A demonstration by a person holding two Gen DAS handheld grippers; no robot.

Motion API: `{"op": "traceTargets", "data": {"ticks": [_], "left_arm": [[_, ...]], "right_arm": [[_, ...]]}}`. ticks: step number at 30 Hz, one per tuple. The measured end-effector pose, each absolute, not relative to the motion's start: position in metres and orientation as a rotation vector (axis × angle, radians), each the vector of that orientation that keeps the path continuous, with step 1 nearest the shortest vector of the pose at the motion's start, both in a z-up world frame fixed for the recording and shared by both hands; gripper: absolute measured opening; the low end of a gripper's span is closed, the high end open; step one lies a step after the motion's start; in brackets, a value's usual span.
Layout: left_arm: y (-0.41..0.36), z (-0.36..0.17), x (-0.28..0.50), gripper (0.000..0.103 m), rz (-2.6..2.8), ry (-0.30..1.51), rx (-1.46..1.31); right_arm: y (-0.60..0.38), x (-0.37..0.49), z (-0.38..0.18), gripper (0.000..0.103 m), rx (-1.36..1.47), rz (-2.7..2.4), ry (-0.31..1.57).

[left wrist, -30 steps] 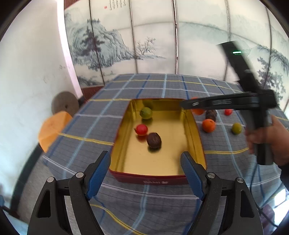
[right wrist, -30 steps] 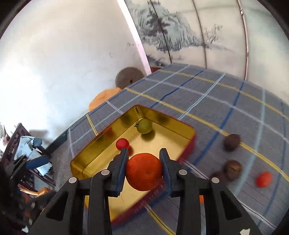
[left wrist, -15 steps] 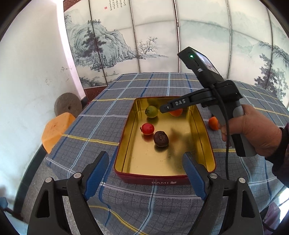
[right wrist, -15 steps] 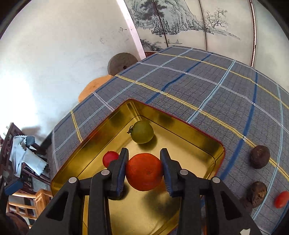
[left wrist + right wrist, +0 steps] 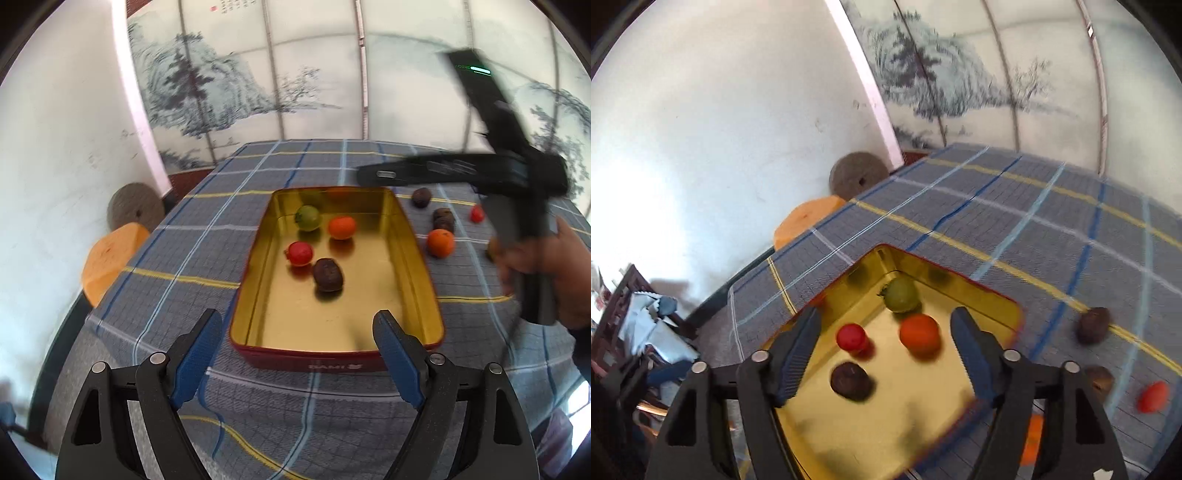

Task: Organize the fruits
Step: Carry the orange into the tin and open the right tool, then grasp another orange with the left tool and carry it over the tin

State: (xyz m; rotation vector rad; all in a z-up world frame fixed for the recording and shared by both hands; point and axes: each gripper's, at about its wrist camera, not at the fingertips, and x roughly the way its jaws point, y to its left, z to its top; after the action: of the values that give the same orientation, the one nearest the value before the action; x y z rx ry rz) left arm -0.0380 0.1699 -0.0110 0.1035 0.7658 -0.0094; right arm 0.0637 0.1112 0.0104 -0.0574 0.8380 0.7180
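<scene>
A gold tin with red sides (image 5: 255, 269) (image 5: 993, 295) sits on the checked cloth. It holds a green fruit (image 5: 308, 218) (image 5: 900, 294), an orange (image 5: 342, 227) (image 5: 919, 331), a small red fruit (image 5: 300, 253) (image 5: 851, 336) and a dark brown fruit (image 5: 327, 274) (image 5: 850, 380). My right gripper (image 5: 886, 350) is open and empty above the tin; it also shows blurred in the left wrist view (image 5: 384, 173). My left gripper (image 5: 295, 354) is open and empty at the tin's near edge.
Loose fruits lie on the cloth right of the tin: an orange (image 5: 440, 243), dark brown ones (image 5: 443, 219) (image 5: 1092, 325) and a red one (image 5: 477, 213) (image 5: 1152, 397). An orange stool (image 5: 110, 254) and a grey stone disc (image 5: 135, 210) stand left of the table.
My right gripper has opened and let go of the orange, which now lies in the tin next to the green fruit. The right gripper has pulled up and away.
</scene>
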Motion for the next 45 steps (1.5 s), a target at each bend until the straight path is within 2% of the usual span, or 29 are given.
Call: {"op": "traceTargets", "data": {"ticks": [2, 3, 4, 6, 13, 20, 22, 23, 24, 38, 41, 45], "left_arm": [[0.164, -0.008, -0.041, 0.084, -0.050, 0.755, 0.119], [0.160, -0.007, -0.042, 0.084, -0.073, 0.750, 0.126], [0.155, -0.004, -0.042, 0.084, -0.110, 0.746, 0.131], [0.146, 0.000, -0.040, 0.084, -0.168, 0.746, 0.134], [0.100, 0.011, 0.001, 0.084, -0.386, 0.824, 0.103], [0.026, 0.007, 0.048, 0.080, -0.543, 0.833, 0.307], [0.011, -0.004, 0.069, 0.068, -0.589, 0.872, 0.358], [0.008, -0.011, 0.079, 0.057, -0.596, 0.901, 0.368], [0.004, -0.016, 0.091, 0.052, -0.597, 0.934, 0.379], [-0.018, -0.078, 0.148, 0.052, -0.557, 1.135, 0.530], [-0.017, -0.083, 0.147, 0.041, -0.565, 1.127, 0.501], [-0.007, -0.081, 0.141, 0.040, -0.494, 1.120, 0.377]], "right_arm": [[0.073, 0.036, 0.024, 0.086, -0.092, 0.649, 0.752], [0.057, 0.026, 0.028, 0.099, -0.103, 0.610, 0.723], [0.032, 0.013, 0.032, 0.103, -0.111, 0.564, 0.687], [-0.013, -0.006, 0.034, 0.103, -0.122, 0.493, 0.662], [-0.141, -0.029, 0.007, 0.103, -0.252, 0.135, 0.809], [-0.201, -0.020, -0.021, 0.103, -0.226, -0.065, 0.886], [-0.208, -0.017, -0.030, 0.103, -0.201, -0.065, 0.921], [-0.211, -0.016, -0.034, 0.103, -0.196, -0.065, 0.946], [-0.213, -0.014, -0.039, 0.103, -0.182, -0.056, 0.975], [-0.224, -0.022, -0.035, 0.103, -0.072, 0.099, 0.975], [-0.226, -0.022, -0.035, 0.103, -0.071, 0.099, 0.975], [-0.224, -0.017, -0.037, 0.103, -0.092, 0.078, 0.984]]}}
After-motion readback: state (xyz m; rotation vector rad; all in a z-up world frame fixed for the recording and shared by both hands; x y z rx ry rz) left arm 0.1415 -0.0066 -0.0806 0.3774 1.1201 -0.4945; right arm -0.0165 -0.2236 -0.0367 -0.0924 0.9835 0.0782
